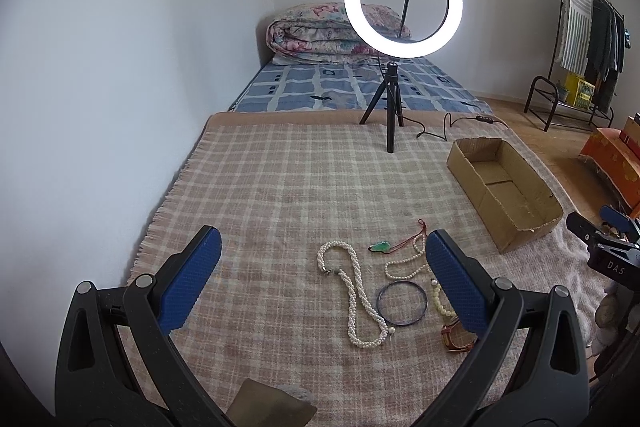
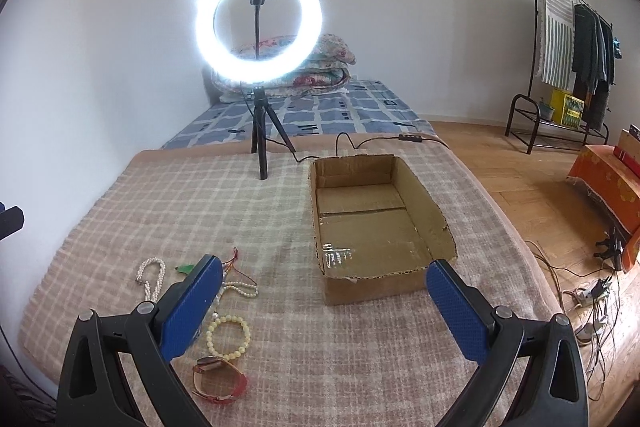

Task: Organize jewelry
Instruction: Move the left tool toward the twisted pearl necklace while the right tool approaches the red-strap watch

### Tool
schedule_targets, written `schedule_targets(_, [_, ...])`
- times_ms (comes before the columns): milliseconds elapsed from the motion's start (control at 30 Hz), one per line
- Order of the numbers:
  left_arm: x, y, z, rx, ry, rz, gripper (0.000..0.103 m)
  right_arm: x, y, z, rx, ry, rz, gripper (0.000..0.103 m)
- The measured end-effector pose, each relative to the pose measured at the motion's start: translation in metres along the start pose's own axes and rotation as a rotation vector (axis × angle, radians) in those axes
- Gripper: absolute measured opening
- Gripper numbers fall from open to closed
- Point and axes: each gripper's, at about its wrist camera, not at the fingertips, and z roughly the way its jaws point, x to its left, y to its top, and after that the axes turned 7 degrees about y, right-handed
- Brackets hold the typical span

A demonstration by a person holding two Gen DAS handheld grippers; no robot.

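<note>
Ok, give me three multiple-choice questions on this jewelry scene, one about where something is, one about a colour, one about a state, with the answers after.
1. Where does the cardboard box stand relative to the jewelry?
A. To its right on the blanket
B. On the floor
C. On the folded quilt

2. What colour is the thin bangle?
A. Red
B. Dark blue
C. Yellow

3. What state is the right gripper in?
A. Shut on a necklace
B. Shut on nothing
C. Open, holding nothing

Answers:
1 A: the box sits on the plaid blanket, right of the pieces.
2 B: its ring reads dark blue against the blanket.
3 C: its blue pads stand wide apart with nothing between.
</note>
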Motion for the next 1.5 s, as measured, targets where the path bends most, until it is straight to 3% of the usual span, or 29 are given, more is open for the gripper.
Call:
schedule_targets(400, [0.015,0.013,0.024,0.027,0.024,-0.017,0.103,0.003,0.000,0.011,-0.005,0.049,0.017,0.103])
schedule_targets(767, [0.010,0.014,0.036,0.055,0.017,-0.006,0.103,0.005,-0.011,0.001,-0.019,0.025,-0.052,0.103])
schedule_targets(967, [0.008,0.015,0.062,0.191,-0.072,-0.004,0.103,0.009,-0.013,-0.010,-0.047,0.057,-0.063,0.103])
schedule_targets(1167, [0.006,0.014,0.075,0.242,-0.172,-0.007,0.103,0.015,-0.022,-0.005,0.012,0.103,-0.109,0.103])
schedule_targets(1367, [0.013,-0.003,0.111,0.348,-0.183,-0.087,0.072,0.010,-0.036,0.012,0.133,0.146,-0.104,0.097])
schedule_targets(1500, [0.017,-0.018,0.135,0.450,-0.214,-0.128,0.066,0.011,-0.045,0.023,0.207,0.175,-0.111,0.095])
